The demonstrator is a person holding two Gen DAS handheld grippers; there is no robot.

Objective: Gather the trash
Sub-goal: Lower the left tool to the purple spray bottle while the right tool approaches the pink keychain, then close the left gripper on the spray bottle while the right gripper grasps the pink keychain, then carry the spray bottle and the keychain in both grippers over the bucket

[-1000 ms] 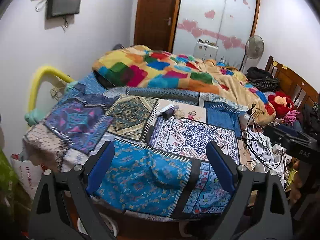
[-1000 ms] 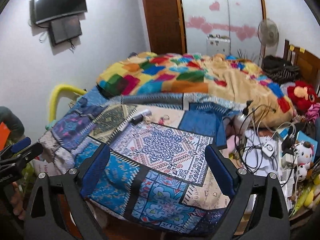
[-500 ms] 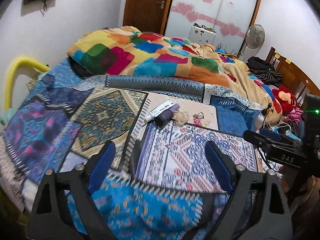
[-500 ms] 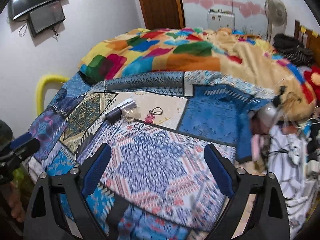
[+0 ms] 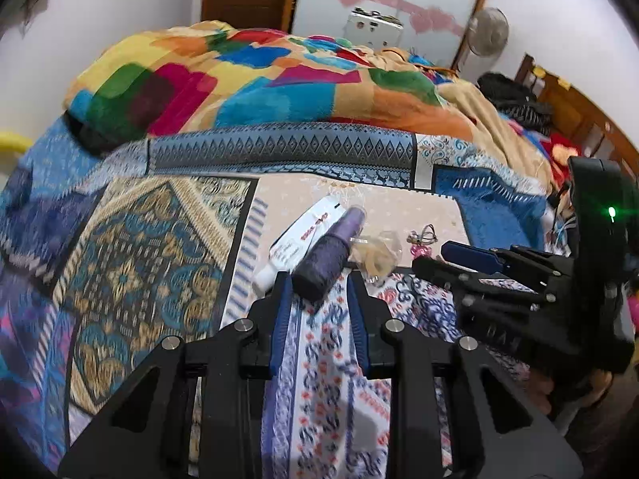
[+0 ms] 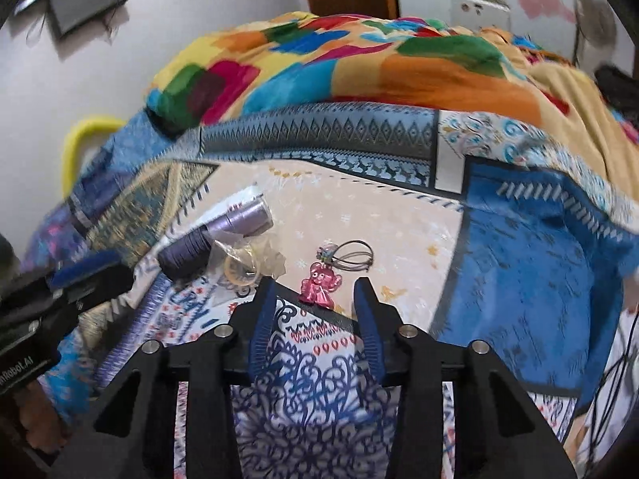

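Observation:
A purple spool-like tube (image 5: 329, 253) lies on the patchwork bedspread beside a white tube (image 5: 301, 235) and a crumpled clear wrapper (image 5: 377, 253). My left gripper (image 5: 317, 285) is half-closed, its tips flanking the purple tube's near end without gripping it. In the right wrist view a pink bear charm (image 6: 319, 283) with hair ties (image 6: 353, 257) lies just ahead of my right gripper (image 6: 315, 289), which is narrowed but holds nothing. The purple tube (image 6: 211, 239) and the wrapper (image 6: 249, 263) sit to its left. The right gripper also shows in the left wrist view (image 5: 471, 255).
A colourful blanket (image 5: 259, 76) is heaped across the far bed. A yellow rail (image 6: 86, 135) stands at the left wall. A fan (image 5: 487, 32) and wooden furniture (image 5: 575, 115) stand at the right. Cables (image 6: 619, 391) hang off the bed's right edge.
Both grippers have moved forward over the bed to the small items. Both jaws have narrowed from wide open to a small gap.

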